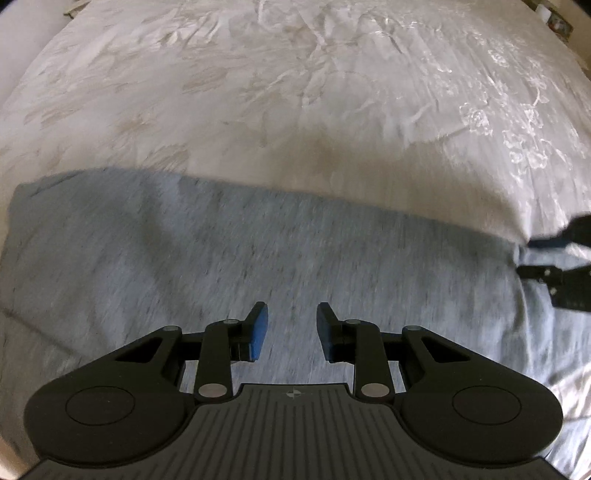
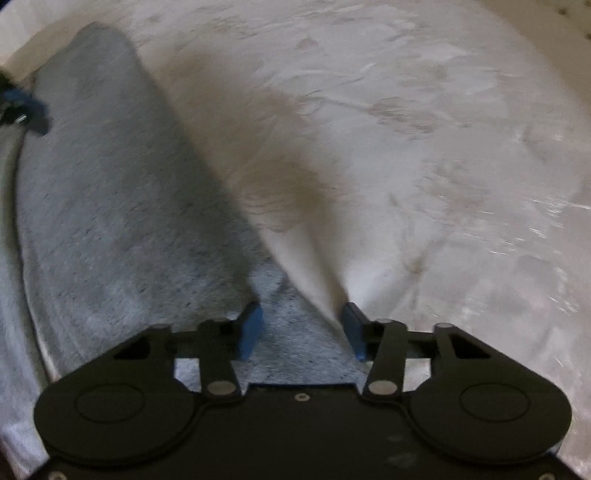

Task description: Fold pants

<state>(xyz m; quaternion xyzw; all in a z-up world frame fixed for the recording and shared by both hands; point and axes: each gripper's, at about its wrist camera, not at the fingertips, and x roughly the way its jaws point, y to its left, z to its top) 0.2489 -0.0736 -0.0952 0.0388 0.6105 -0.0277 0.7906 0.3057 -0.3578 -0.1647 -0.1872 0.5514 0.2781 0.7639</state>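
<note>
Grey heathered pants (image 1: 184,258) lie flat on a white patterned bedspread (image 1: 295,92). My left gripper (image 1: 291,325) points down over the middle of the cloth, open, with nothing between its blue pads. At the pants' right end, my right gripper (image 1: 532,258) shows at the frame edge. In the right wrist view, the pants (image 2: 110,203) run away to the upper left. My right gripper (image 2: 301,326) is low on the bed with an edge of grey cloth between its fingers. The pads stand apart from each other, and a ridge of sheet rises by the right finger (image 2: 352,325). The left gripper's blue tip (image 2: 33,110) shows far left.
The bedspread (image 2: 406,147) stretches wide beyond the pants, wrinkled and embroidered. A small object (image 1: 557,22) sits past the bed's far right corner. Both views are motion-blurred.
</note>
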